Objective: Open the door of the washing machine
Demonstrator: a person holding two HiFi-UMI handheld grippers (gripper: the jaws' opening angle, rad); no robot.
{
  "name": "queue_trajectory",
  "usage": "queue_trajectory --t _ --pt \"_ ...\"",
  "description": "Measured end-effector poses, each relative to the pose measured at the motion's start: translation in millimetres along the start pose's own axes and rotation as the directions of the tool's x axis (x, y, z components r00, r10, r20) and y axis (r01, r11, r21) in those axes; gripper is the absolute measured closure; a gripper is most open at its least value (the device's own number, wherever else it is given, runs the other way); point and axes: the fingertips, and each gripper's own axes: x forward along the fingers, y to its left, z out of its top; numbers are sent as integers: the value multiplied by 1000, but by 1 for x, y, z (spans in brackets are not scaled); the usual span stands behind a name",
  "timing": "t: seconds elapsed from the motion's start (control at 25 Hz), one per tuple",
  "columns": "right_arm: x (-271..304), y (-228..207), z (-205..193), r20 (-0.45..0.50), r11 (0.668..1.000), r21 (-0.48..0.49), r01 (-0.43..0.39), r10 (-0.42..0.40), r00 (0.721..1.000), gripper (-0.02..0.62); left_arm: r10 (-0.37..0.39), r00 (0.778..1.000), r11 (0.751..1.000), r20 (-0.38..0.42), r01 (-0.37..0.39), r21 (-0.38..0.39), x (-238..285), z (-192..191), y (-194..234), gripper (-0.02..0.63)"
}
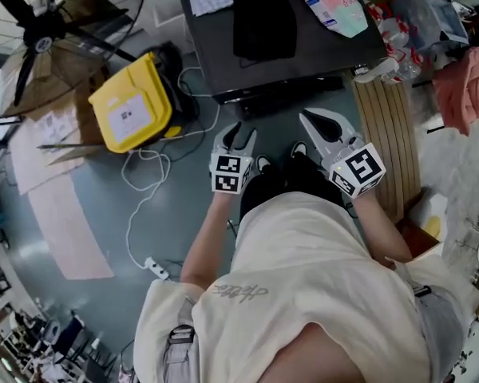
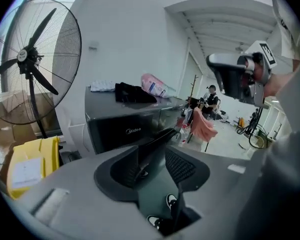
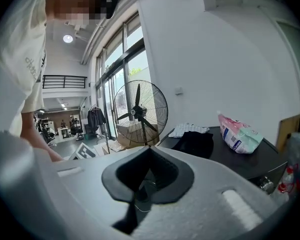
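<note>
Nearest, both tools hang short of the machine. The left tool [image 1: 238,132] has its jaws apart and empty, and the right tool [image 1: 318,123] has its tips together on nothing. Just beyond stands the washing machine [image 1: 295,70], with clothes [image 1: 263,26] on top. This looks like the approach. Next, a tool must reach the door's handle, which no view shows.

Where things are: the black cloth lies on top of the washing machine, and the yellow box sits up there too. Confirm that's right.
Not quite. The black cloth does lie on top of the washing machine, but the yellow box sits on the floor beside it, as the head view shows.
</note>
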Motion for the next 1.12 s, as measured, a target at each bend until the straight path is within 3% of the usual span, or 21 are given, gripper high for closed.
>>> queue_trajectory --t 0.36,0.84,0.96,1.12 --pt "11 -10 -15 -64 998 19 52 -50 997 594 -68 983 993 -173 83 83 76 -62 28 422" --pt "11 -31 -23 -87 991 58 124 -119 989 594 -116 904 970 -411 192 148 145 -135 41 431" --pt "9 -32 -29 -109 990 60 128 -121 987 594 -116 888 968 -446 201 149 156 -146 41 431" --pt "7 -31 -37 -129 988 80 131 -120 984 594 -100 888 975 -448 179 136 167 -149 43 433"
